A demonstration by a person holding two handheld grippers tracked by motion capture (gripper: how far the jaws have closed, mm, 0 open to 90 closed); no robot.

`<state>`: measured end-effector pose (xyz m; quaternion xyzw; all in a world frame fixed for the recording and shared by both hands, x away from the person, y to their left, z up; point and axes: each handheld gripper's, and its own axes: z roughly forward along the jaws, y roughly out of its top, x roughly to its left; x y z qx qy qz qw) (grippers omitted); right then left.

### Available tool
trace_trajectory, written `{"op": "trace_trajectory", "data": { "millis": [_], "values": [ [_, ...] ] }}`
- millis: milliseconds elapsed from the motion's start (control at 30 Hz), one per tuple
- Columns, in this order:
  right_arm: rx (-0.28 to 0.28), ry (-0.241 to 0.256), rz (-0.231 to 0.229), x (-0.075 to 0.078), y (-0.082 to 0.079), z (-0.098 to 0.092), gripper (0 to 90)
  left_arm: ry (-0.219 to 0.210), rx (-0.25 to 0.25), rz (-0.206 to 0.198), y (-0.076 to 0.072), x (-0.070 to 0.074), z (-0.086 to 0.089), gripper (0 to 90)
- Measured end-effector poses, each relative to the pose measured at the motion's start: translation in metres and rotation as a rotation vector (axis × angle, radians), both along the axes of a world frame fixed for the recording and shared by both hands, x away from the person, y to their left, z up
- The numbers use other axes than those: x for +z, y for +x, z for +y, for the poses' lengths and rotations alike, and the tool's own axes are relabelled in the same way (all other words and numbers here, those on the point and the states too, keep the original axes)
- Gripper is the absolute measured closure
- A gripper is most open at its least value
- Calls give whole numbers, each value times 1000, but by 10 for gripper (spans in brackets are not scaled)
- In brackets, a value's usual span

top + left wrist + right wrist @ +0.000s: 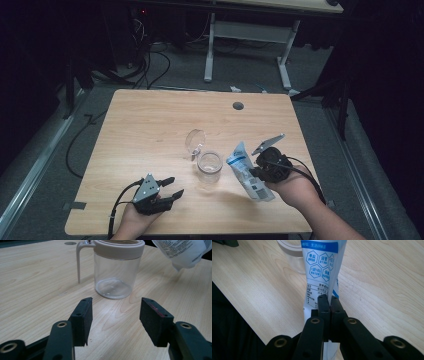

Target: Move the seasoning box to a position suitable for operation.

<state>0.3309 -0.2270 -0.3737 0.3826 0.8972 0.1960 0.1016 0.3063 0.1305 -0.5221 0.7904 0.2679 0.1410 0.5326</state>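
Note:
A clear glass jar (209, 167) with a beige rim stands open near the middle of the table, its hinged lid (195, 141) flipped up behind it. In the left gripper view the jar (116, 270) stands just ahead of my left gripper (115, 320), whose jaws are open with nothing between them. My left gripper (169, 189) rests near the front edge, left of the jar. My right gripper (252, 174) is shut on a white and blue printed pouch (247, 171), held tilted just right of the jar. The pouch (322, 272) is pinched at its side edge by the gripper (330, 305).
The wooden table (150, 125) has a round cable hole (238, 105) at the back. Cables trail from both grippers over the front edge. Beyond the table, a white desk frame (247, 35) and cables lie on the dark floor.

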Motion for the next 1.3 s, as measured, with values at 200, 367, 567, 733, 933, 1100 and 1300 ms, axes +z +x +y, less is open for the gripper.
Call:
{"op": "trace_trajectory", "data": {
  "millis": [200, 367, 567, 733, 933, 1100, 1300],
  "values": [
    [-6, -18, 12, 5, 1, 2, 900, -3, -11, 2, -1, 0, -2, 441],
    [-7, -24, 15, 10, 2, 6, 900, -4, -31, 6, -2, -1, -5, 424],
    [4, -13, 17, 14, 2, 12, 900, 15, -50, 1, -4, -4, -16, 411],
    [14, -18, 24, 15, 3, 19, 900, 25, -89, -9, -9, -1, -34, 390],
    [26, -13, 32, 18, 4, 22, 900, -7, -115, 0, -7, 7, -47, 393],
    [31, -27, 46, 20, 7, 25, 900, -19, -126, -14, -5, 11, -59, 400],
    [38, -53, 48, 19, 9, 31, 900, -37, -124, -23, -7, 10, -75, 404]
  ]
}}
